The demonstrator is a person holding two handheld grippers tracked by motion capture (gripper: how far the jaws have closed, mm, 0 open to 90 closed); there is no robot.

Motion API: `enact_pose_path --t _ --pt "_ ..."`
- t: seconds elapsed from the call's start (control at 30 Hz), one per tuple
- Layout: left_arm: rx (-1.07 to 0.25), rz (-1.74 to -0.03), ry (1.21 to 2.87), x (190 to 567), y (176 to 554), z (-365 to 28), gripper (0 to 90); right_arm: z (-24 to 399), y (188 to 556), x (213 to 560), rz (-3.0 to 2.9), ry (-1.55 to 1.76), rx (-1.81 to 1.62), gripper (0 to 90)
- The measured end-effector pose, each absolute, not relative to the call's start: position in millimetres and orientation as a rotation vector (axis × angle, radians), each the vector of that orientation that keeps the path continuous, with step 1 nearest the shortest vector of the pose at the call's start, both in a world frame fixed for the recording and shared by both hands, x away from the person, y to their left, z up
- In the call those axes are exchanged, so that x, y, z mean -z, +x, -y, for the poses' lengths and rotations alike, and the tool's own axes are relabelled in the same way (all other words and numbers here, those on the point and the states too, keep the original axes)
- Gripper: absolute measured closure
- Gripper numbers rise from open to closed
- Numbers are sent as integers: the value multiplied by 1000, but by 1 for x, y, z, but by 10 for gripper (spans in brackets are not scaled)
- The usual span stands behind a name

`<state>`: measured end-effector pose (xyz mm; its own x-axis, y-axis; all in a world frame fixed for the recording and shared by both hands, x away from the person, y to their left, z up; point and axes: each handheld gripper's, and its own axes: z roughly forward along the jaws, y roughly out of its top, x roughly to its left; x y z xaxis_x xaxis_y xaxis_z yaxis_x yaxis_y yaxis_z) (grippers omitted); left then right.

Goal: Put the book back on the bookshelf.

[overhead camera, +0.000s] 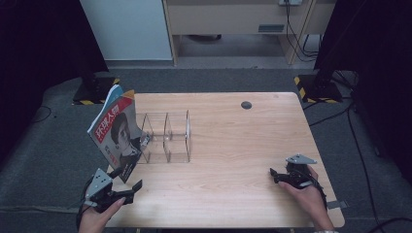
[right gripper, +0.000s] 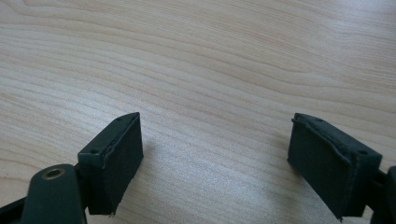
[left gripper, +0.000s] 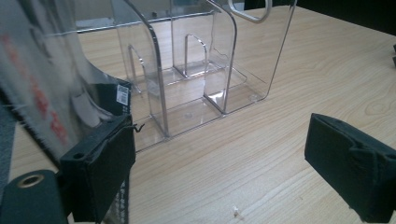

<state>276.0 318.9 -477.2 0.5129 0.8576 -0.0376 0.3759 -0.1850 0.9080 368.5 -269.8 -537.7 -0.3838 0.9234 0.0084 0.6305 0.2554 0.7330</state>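
Leaning at table's left edge against clear rack (overhead camera: 166, 137), magazine (overhead camera: 115, 130) tilts, long axis near upright. Left gripper (overhead camera: 127, 178) just below it, jaws spread, empty. Right gripper (overhead camera: 276, 174) well apart, released.

My right black two-jaw gripper (right gripper: 215, 161) looks down along its own jaws at the light, pale wooden tabletop with wavy grain (right gripper: 210, 60). My jaws stand wide apart, nothing between them but bare wood. Left jaw rises from the bottom left, its flat black rubbery pad (right gripper: 123, 158) facing inward, with a brass-coloured round rivet (right gripper: 53, 173) on the black arm below it. Right jaw comes up at the bottom right, pad edge a bit frayed. Soft shadows fall on the wood beside each jaw.
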Motion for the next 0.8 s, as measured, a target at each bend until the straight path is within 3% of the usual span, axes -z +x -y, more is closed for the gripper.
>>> enact_pose_path --t 0.8 --pt "-534 -983 1933 479 325 -268 62 270 369 538 -2114 1407 -926 178"
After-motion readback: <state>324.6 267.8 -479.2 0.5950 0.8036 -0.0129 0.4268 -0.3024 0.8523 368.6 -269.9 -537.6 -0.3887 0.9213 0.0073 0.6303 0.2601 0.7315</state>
